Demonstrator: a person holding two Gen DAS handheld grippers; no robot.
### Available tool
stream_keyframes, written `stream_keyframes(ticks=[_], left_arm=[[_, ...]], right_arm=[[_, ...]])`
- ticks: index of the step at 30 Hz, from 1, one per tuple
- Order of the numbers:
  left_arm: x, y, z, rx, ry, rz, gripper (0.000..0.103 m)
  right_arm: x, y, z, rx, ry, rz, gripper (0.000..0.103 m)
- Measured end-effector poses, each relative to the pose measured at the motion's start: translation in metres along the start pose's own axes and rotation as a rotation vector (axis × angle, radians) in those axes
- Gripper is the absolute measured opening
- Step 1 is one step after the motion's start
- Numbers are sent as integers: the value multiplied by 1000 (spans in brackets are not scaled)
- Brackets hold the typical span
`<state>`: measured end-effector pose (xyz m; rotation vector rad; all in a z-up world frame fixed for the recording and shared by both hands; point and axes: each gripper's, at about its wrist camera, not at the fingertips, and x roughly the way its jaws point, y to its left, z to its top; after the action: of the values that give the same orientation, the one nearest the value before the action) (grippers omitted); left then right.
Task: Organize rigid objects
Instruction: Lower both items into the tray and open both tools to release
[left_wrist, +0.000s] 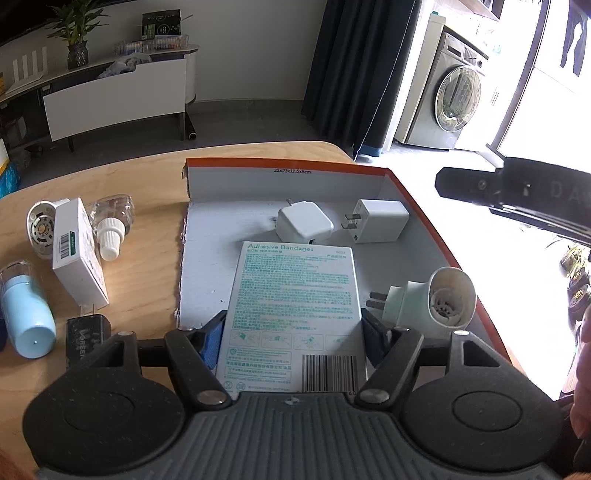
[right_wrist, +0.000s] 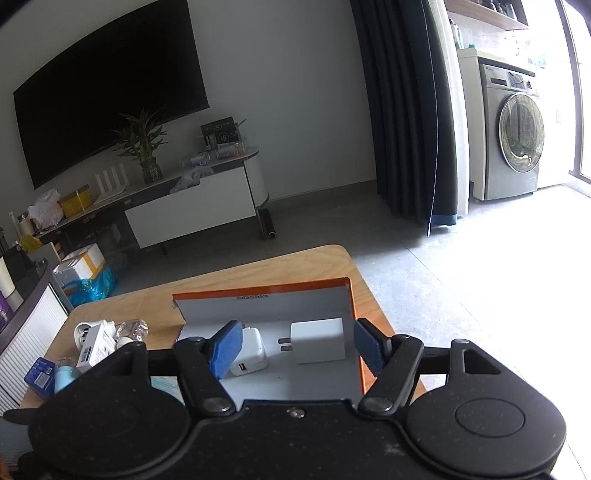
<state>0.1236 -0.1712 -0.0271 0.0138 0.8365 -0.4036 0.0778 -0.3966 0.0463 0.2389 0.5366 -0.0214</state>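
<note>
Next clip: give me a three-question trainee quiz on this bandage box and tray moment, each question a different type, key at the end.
1. True or false: the left tongs are shut on the Adhesive Bandages box.
2. How many white chargers lie at the far end of the orange-edged tray?
3. Which item is still on the table outside the tray? A. light blue bottle B. rounded charger C. square charger

Key: 1 true. 2 two. 3 A.

Blown-out daylight from the right, dim left side, sharp focus, fisheye-bent edges
</note>
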Motion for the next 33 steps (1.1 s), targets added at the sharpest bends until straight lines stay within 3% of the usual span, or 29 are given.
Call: stream_keyframes(ticks=[3,5,9,18,33], left_arm=[[3,-6,3,12,2,-11,72],[3,-7,5,12,0,-8,81],[-4,-6,6,1,-8,-11,85],[-31,6,4,-34,-22,73,98],[-67,29,-6,-113,-48,154,103]], right_arm=[[-8,-5,3,11,-10,-3,80],[-14,-7,3,14,-14,-3,80],[-23,-4,0,-1,-16,-7,80],[-30,10,-14,-26,20,5,83],[-44,31,-26,-63,55,32,89]])
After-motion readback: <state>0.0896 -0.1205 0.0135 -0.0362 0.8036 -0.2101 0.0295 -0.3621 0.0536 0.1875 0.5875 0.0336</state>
